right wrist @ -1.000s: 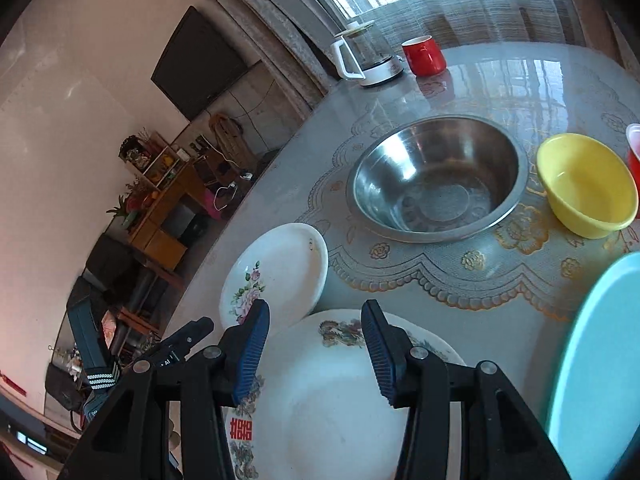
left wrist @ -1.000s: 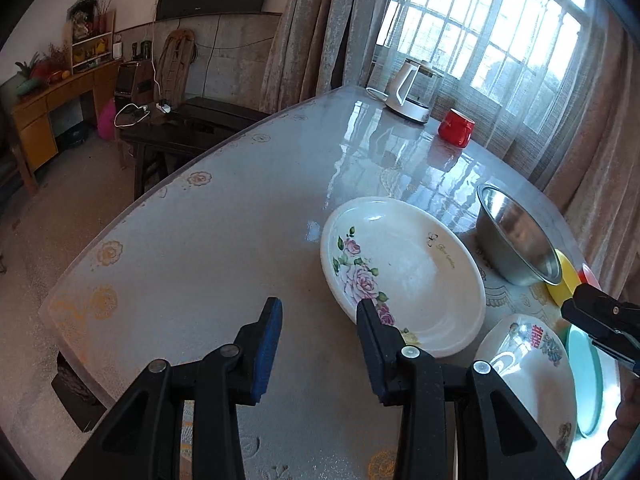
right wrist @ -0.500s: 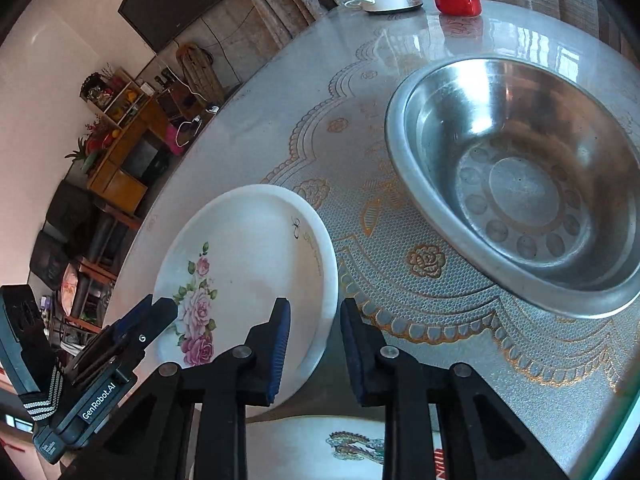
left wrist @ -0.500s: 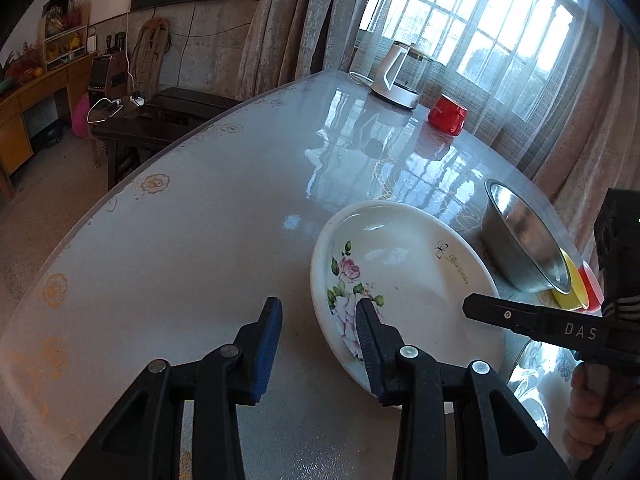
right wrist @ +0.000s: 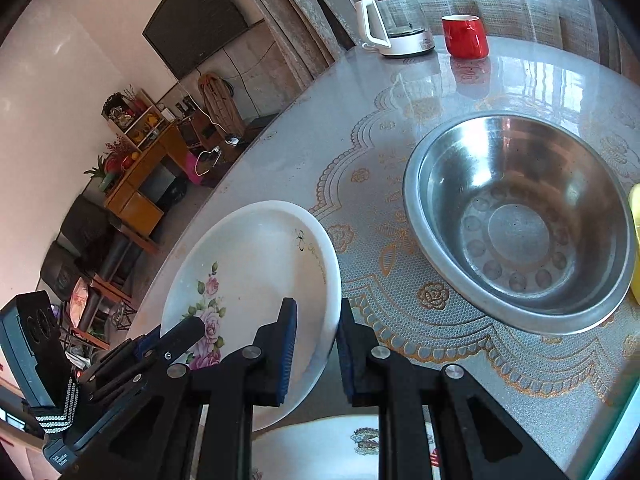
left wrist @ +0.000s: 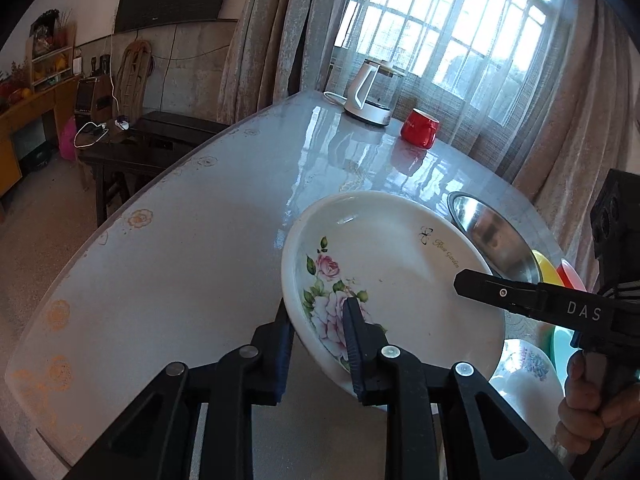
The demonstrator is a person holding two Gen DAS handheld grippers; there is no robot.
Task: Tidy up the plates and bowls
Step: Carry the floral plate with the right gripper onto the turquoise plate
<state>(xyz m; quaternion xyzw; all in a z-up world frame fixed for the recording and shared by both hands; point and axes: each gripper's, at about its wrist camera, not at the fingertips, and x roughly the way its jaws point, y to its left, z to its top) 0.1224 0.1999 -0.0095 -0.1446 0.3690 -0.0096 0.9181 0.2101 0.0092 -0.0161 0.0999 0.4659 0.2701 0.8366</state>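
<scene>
Rose plate tilts off desk: left gripper closing on near rim, right gripper clamps opposite rim; apparently clear of steel bowl.

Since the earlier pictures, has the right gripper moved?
Yes. The right gripper moved left, away from the steel bowl, onto the rim of the rose plate.

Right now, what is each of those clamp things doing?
Left gripper: jaws closing on the rim of the rose plate.
Right gripper: shut on the same plate's opposite rim.
</scene>
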